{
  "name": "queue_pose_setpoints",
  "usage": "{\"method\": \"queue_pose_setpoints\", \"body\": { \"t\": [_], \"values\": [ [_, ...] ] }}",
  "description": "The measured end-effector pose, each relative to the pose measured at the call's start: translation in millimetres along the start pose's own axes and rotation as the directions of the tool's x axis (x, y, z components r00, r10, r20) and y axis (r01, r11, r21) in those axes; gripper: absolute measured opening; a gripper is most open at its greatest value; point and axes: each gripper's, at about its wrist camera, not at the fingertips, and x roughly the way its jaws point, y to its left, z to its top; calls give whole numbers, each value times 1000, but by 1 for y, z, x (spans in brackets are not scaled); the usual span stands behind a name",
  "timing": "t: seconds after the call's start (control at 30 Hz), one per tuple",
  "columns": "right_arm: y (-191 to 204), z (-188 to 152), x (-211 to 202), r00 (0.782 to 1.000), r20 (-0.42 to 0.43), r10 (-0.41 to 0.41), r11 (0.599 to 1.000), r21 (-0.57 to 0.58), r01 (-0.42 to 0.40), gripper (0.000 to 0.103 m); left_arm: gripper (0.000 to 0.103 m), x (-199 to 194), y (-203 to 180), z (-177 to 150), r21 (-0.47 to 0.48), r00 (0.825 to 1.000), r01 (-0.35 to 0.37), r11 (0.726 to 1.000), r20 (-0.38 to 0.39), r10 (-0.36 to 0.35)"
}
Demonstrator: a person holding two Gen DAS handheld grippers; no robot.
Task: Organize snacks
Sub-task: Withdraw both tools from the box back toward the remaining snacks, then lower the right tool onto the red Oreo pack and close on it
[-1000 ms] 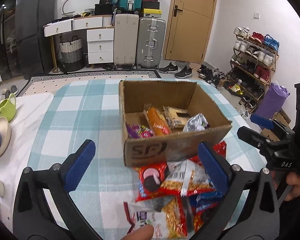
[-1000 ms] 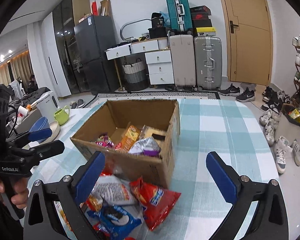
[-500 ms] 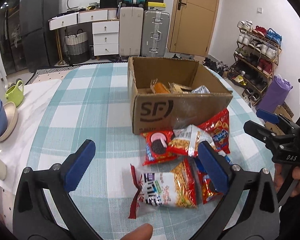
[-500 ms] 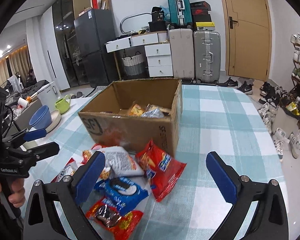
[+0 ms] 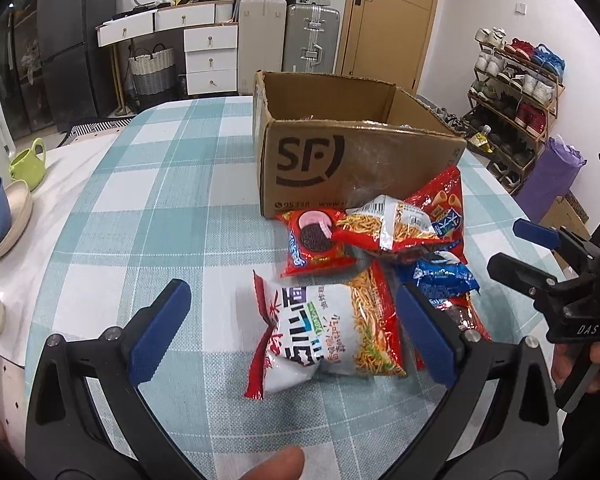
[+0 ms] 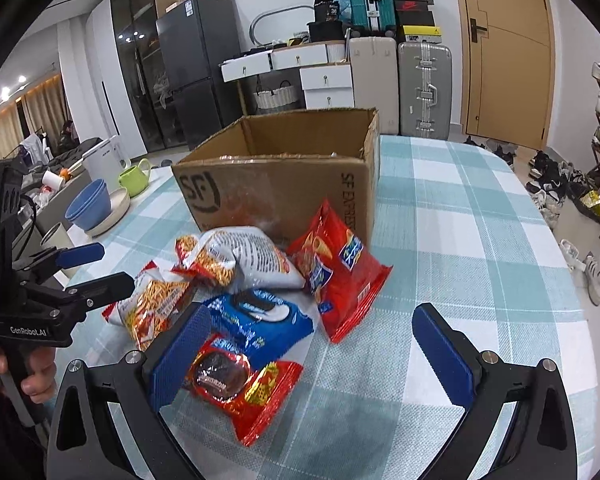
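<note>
**Snack pile vs. two open grippers: where this could get messy**

Since nothing is picked up yet, the risks are all about which bag gets grabbed first; the left hand-held gripper (image 5: 292, 326) is spread wide with nothing between its blue pads, and the right hand-held gripper (image 6: 312, 354) is just as wide open and empty too.

The snacks sit in a loose heap on the checked tabletop (image 5: 148, 216), right at the near face of the cardboard box (image 5: 340, 168); the white-and-red noodle bag (image 5: 324, 332) lies nearest the left gripper, roughly between its fingers; the red cookie pack (image 5: 314, 242) is beyond it, close to the box wall; another noodle-snack bag (image 6: 240, 258) is draped over the middle of the pile; the blue cookie pack (image 6: 256, 322) and a red chocolate-pie pack (image 6: 236, 384) sit just in front of the right gripper's left pad; the red cone-snack bag (image 6: 336, 276) leans against the box corner.

What I'd worry about:

- the bags overlap, so closing on one could drag a neighbour along, or pinch two at once;
- they look puffy and slick, so a grip on the air pillow might slip, and a hard squeeze could crush what's inside;
- the box wall is tall next to the pile, so a low carry could clip the rim and drop the bag outside;
- both grippers point at the same heap and sit close together, so they could bump if both go in at once;
- can't see the inside of the box from here, so no idea how much room is left.
</note>
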Motion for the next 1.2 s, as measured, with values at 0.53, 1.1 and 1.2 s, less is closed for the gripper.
{"method": "queue_pose_setpoints", "body": {
  "t": [0.53, 1.1, 1.2],
  "values": [
    [24, -19, 20, 994, -103, 40, 999, -24, -43, 103, 102, 8, -1, -10, 7, 999, 3, 1000, -39, -3],
    [36, -35, 44, 977, -212, 29, 998, -56, -42, 103, 102, 4, 6, -11, -5, 999, -3, 1000, -38, 3],
    [27, -34, 45, 972, -234, 22, 997, -66, -39, 103, 102, 5, 6, -12, 1, 999, -6, 1000, -40, 6]
  ]
}}
